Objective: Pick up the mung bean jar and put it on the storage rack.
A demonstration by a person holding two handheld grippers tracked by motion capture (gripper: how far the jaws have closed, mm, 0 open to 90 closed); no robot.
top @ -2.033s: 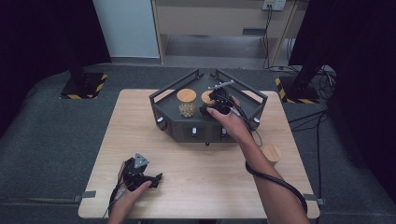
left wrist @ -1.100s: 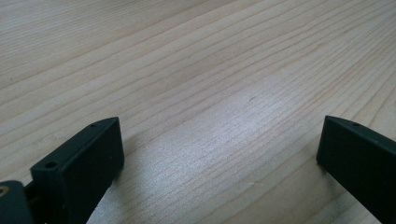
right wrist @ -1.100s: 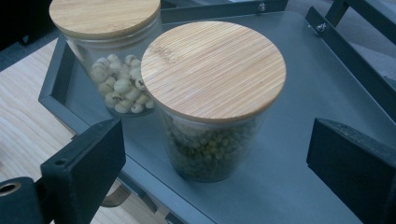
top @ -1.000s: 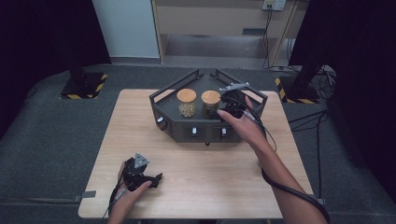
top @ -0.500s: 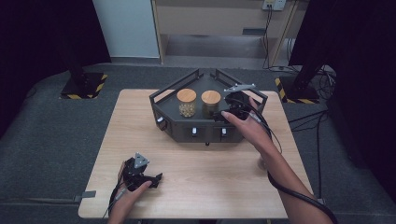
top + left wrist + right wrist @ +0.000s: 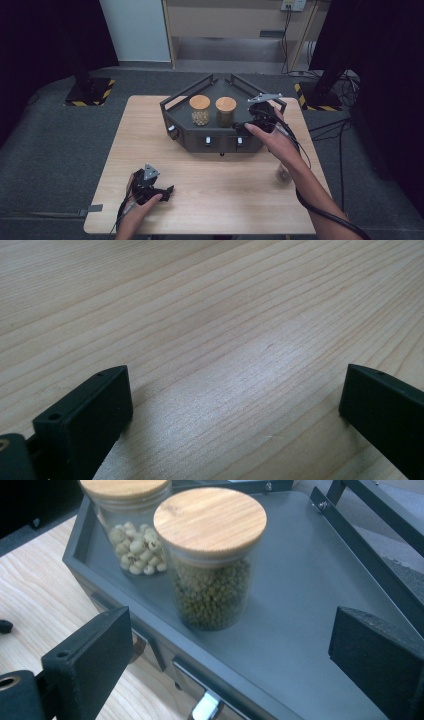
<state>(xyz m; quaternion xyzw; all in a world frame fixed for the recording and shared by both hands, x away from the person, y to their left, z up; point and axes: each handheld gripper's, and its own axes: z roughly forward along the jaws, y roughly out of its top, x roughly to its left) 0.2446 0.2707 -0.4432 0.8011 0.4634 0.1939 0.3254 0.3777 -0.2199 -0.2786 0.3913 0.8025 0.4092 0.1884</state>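
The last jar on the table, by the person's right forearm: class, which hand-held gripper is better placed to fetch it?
Right. The right hand-held gripper is open beside the dark tray, near the jar; the left hand-held gripper rests farther off.

A lab or recording studio: a lone wooden bench (image 6: 210, 200) on grey carpet (image 6: 55, 150), black drapes (image 6: 45, 35) at 10 and 2 o'clock, hazard-striped stand bases (image 6: 90, 92) beside it, cables (image 6: 345, 130) trailing at 3 o'clock.
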